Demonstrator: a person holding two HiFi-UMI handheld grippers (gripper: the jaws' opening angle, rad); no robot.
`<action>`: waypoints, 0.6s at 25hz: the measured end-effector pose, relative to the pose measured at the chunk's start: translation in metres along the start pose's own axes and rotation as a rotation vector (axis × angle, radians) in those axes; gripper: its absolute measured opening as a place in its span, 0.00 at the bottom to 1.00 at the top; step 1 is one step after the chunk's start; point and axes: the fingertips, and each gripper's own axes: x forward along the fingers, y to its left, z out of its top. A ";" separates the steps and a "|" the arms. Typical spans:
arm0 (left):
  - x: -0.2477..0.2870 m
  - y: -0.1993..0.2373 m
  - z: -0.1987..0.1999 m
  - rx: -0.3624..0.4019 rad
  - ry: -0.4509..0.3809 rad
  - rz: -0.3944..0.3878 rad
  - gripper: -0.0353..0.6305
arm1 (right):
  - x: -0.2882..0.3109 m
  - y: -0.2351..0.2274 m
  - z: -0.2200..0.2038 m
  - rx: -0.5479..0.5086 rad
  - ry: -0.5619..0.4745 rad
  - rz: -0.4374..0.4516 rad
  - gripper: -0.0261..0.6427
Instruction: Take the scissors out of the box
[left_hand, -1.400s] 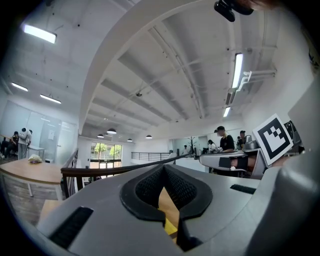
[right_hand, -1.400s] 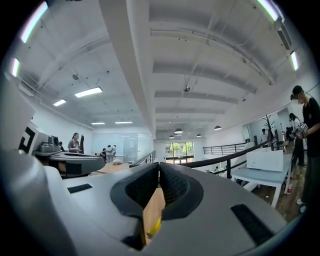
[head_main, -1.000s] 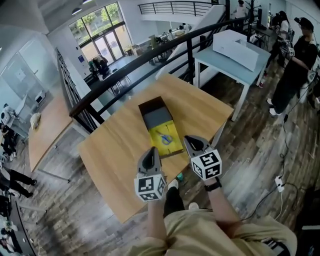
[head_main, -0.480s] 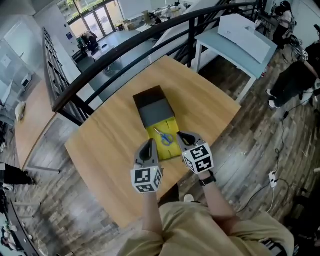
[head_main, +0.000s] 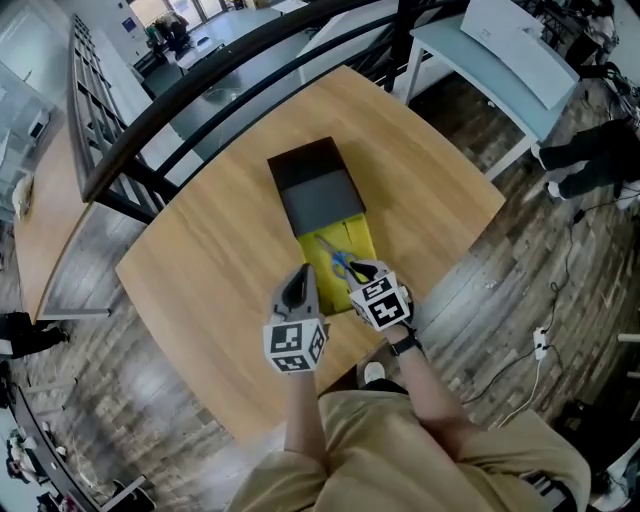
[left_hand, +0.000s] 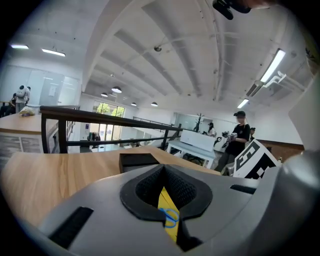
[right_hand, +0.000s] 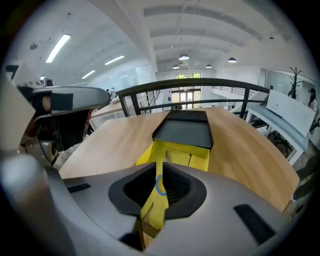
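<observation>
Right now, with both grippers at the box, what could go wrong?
The right gripper is shut by the scissors; lowered like that, it may shove them around the yellow tray. They lie flat, so jaws could scrape the tray floor. Nothing grips the tray: the left gripper is shut beside it; it might slide.

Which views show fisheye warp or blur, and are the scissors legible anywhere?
Head view: wide-angle warp, sharp; scissors clear in the yellow box. Left gripper view: strong fisheye, dark vignette, only a blue sliver shows. Right gripper view: same fisheye, foreground soft.
</observation>
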 end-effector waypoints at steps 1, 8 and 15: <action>0.003 0.004 -0.003 -0.002 0.004 0.005 0.06 | 0.007 0.001 -0.004 -0.004 0.022 0.006 0.06; 0.017 0.014 -0.023 -0.026 0.022 0.005 0.06 | 0.047 -0.004 -0.032 -0.016 0.140 0.019 0.17; 0.022 0.023 -0.035 -0.050 0.042 0.008 0.06 | 0.075 -0.008 -0.051 -0.062 0.243 0.008 0.26</action>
